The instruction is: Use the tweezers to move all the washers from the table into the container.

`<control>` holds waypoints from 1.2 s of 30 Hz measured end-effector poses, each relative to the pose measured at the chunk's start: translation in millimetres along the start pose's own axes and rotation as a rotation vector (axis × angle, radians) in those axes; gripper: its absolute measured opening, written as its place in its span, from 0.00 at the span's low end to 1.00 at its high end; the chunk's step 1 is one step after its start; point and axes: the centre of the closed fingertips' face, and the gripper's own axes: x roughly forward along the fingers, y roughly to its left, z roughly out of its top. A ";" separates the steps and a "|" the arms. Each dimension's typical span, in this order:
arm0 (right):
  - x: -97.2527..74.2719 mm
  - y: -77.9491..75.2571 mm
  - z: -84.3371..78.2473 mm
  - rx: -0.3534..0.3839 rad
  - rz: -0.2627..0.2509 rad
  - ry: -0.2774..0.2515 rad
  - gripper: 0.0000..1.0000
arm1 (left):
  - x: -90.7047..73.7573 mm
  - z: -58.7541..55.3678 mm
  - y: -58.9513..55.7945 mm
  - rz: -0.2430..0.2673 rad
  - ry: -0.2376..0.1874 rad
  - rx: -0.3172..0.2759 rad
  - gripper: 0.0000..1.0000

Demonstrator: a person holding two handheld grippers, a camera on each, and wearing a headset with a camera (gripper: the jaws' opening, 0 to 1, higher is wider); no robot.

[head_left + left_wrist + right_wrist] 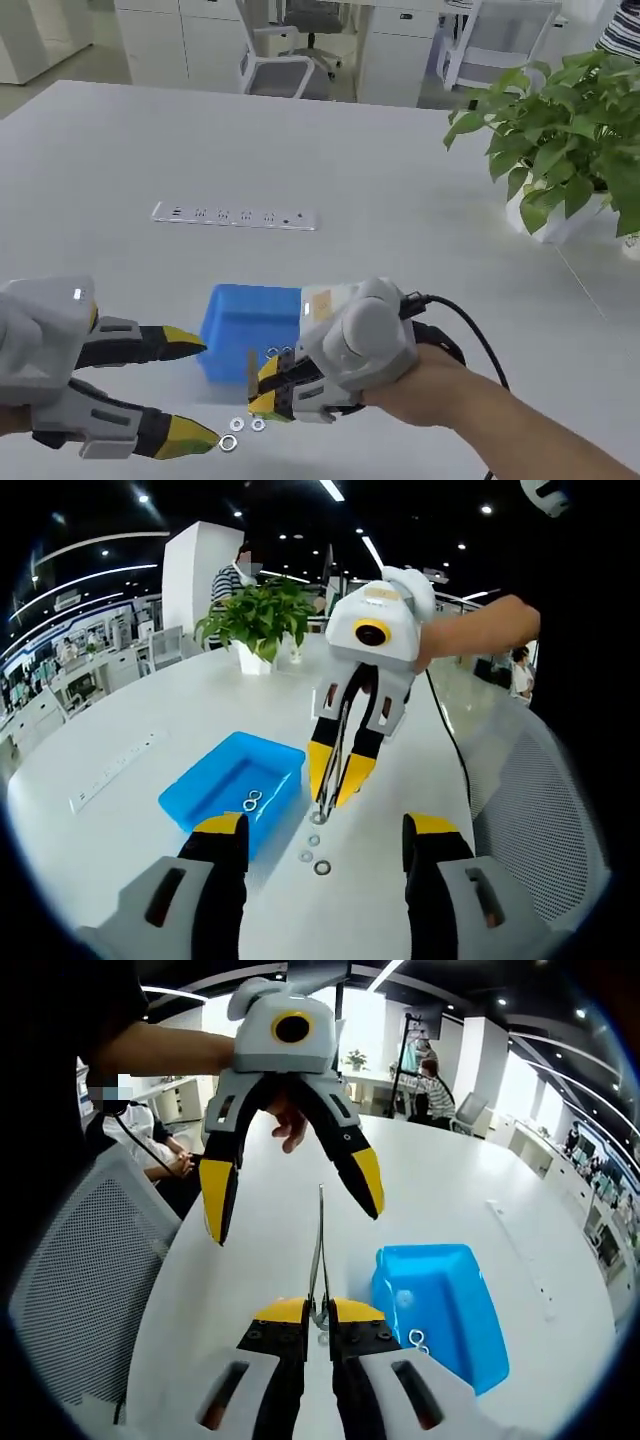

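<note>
A blue container (240,315) sits on the white table, with washers (277,352) lying inside it; they also show in the left gripper view as washers (252,800). Three loose washers (240,430) lie on the table in front of it, seen close as washers (314,852). My right gripper (260,392) is shut on the metal tweezers (319,1235), whose tips point down at the table beside the loose washers. My left gripper (205,390) stands open with nothing between its jaws, just left of the washers, facing the right gripper (335,790).
A white power strip (235,216) lies farther back on the table. A potted green plant (565,140) stands at the right. Office chairs (285,70) and desks stand beyond the far edge. A black cable (480,335) trails from the right gripper.
</note>
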 end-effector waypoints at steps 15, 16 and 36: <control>-13.6 -25.0 15.6 0.000 -0.017 -0.037 0.08 | -9.5 -3.3 0.9 0.098 -0.037 -0.053 0.84; -14.3 -27.2 16.5 0.000 -0.017 -0.039 0.08 | -9.7 -3.6 0.4 0.101 -0.036 -0.055 0.85; -10.0 -64.7 16.4 -0.051 -0.027 -0.050 0.08 | -15.1 -7.0 2.4 0.152 -0.043 -0.099 0.99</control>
